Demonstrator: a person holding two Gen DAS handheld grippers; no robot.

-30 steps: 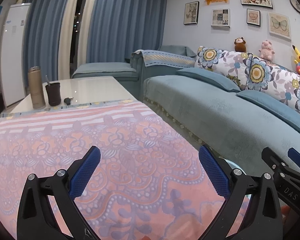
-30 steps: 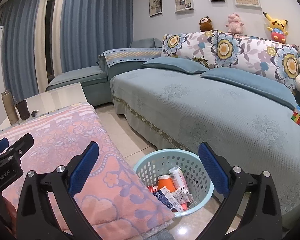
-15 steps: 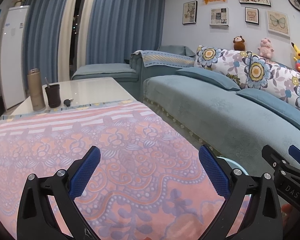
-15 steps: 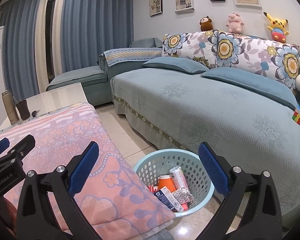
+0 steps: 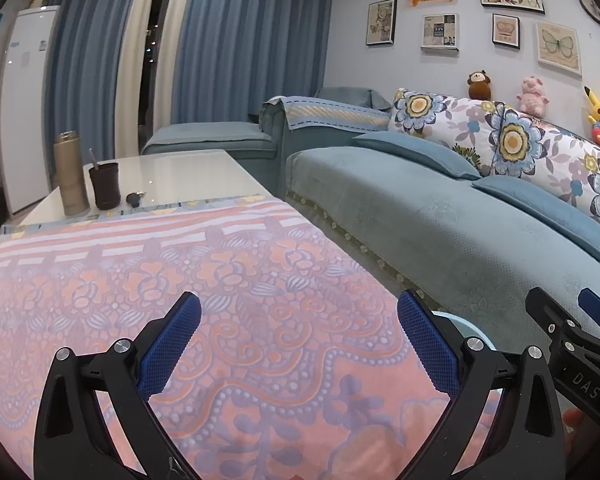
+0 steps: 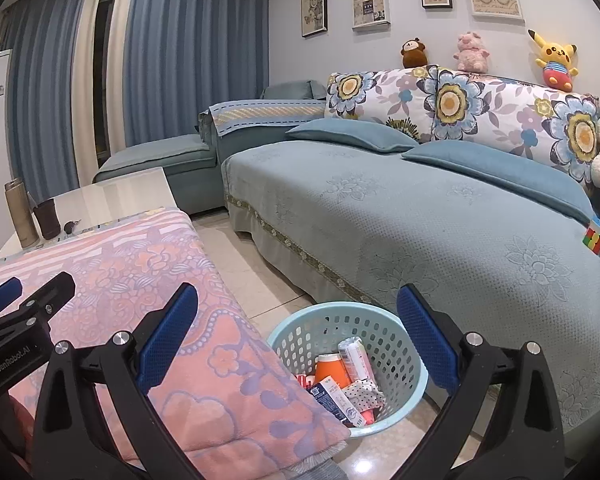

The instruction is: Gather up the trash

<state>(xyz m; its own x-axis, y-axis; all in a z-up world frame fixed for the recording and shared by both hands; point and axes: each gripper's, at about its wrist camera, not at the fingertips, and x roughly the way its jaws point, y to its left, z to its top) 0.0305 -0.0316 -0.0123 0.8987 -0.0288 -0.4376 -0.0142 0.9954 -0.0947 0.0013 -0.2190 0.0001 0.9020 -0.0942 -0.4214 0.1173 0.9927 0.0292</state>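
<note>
Right wrist view has the trash (image 6: 346, 376) sitting in the light blue basket (image 6: 410, 390) on the floor, tucked between the pink-blanketed surface (image 6: 148, 280) and the blue sofa (image 6: 420, 220). Right hand-held gripper (image 6: 296, 332) is spread wide with nothing in it. Left hand-held gripper (image 5: 298, 336) is spread wide too, empty, above the blanket, with a thermos (image 5: 71, 174) and dark cup (image 5: 105, 186) at the far end.

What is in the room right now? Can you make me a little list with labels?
left gripper: open, holding nothing, over the pink cloth
right gripper: open, holding nothing
basket: light blue, on the floor between table and sofa
in basket: orange container, tubes, wrappers
far table end: tall flask, dark cup
</note>
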